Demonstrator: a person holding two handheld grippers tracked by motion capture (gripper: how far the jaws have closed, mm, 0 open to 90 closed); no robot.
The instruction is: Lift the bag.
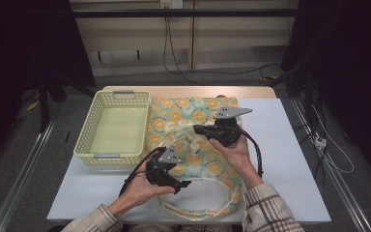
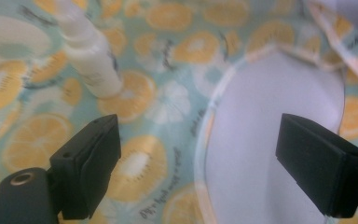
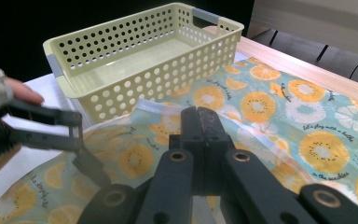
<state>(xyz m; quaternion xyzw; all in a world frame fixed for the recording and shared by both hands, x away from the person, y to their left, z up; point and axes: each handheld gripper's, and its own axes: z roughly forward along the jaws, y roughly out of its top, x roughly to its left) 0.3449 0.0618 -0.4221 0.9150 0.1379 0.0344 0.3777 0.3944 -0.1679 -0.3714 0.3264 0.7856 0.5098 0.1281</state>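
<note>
A fabric bag [image 1: 207, 164] printed with orange slices lies flat in the middle of the table, its handle loop [image 1: 200, 211] toward the front edge. A small white bottle [image 1: 193, 145] lies on the bag and appears again as the bottle [image 2: 91, 56] in the left gripper view. My right gripper [image 1: 199, 129] points left over the bag; its jaws [image 3: 205, 123] are shut and seem to pinch the bag's raised rim [image 3: 156, 106]. My left gripper [image 1: 183, 170] stands open low over the bag's near part, jaws wide apart [image 2: 198, 163] with only cloth and table beneath them.
A pale yellow perforated basket [image 1: 113, 94] stands left of the bag, with nothing in it; the right gripper view has the same basket [image 3: 135, 88] just beyond the bag. White table surface [image 1: 290, 159] lies to the right and along the front.
</note>
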